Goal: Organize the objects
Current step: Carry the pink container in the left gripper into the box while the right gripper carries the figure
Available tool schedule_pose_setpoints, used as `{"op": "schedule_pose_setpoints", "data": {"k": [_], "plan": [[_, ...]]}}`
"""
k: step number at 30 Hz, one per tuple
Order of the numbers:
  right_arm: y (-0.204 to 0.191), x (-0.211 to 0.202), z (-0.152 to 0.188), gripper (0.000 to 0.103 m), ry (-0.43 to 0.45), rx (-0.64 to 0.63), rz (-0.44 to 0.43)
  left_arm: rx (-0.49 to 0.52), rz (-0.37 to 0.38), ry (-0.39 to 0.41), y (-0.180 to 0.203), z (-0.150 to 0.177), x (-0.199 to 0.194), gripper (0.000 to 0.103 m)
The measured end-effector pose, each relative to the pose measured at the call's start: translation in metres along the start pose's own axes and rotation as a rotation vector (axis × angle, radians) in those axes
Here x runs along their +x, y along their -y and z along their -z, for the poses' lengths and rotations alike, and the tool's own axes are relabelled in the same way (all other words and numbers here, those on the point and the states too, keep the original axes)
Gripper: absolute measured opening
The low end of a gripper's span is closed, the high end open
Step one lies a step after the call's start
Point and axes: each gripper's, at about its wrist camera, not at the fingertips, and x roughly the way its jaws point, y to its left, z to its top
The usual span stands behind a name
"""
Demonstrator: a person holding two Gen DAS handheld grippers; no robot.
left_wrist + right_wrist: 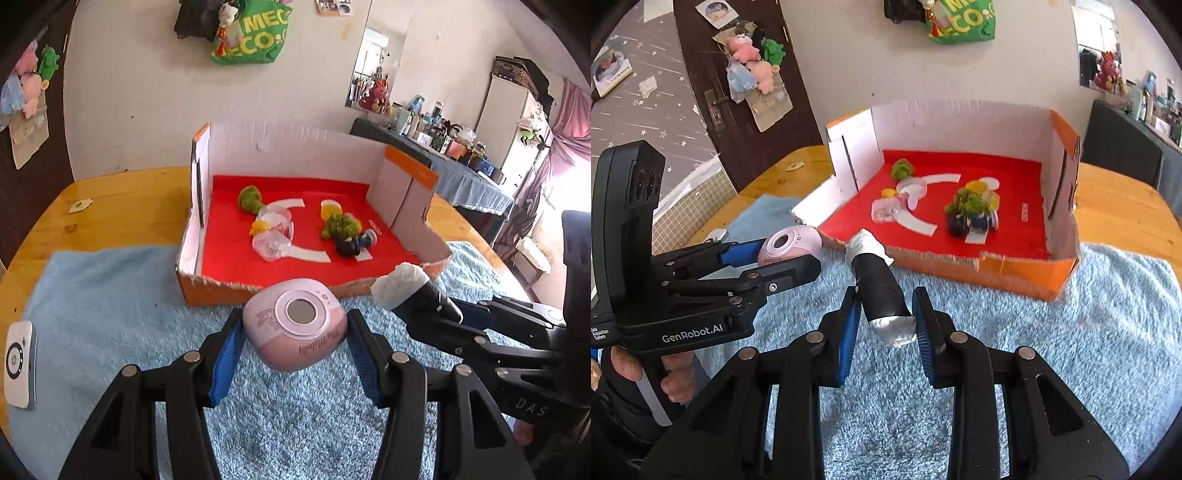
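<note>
Pink camera toy is pinched by the left gripper, black roll by the right gripper, both above the blue towel, near the orange box. Risk: the roll, gripped off-centre, may be dropped.

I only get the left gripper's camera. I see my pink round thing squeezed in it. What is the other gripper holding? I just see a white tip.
Observer: The right gripper is shut on a black roll with white wrapping at both ends.
Operator: Is there a hand anywhere?
Observer: Yes, a hand grips the handle under the left gripper.
Operator: What's on the left of the room?
Observer: A dark door with pink and green plush toys hanging on it, fully in view from the right side.
</note>
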Motion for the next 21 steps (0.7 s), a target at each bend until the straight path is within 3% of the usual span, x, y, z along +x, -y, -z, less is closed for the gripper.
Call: {"op": "schedule_pose_setpoints", "data": {"k": [21], "plan": [[0.019,0.008,-0.044,0.028,0.021,-0.025,0.035,0.002,-0.017,0.023,-0.005,-0.051,0.018,0.057]]}}
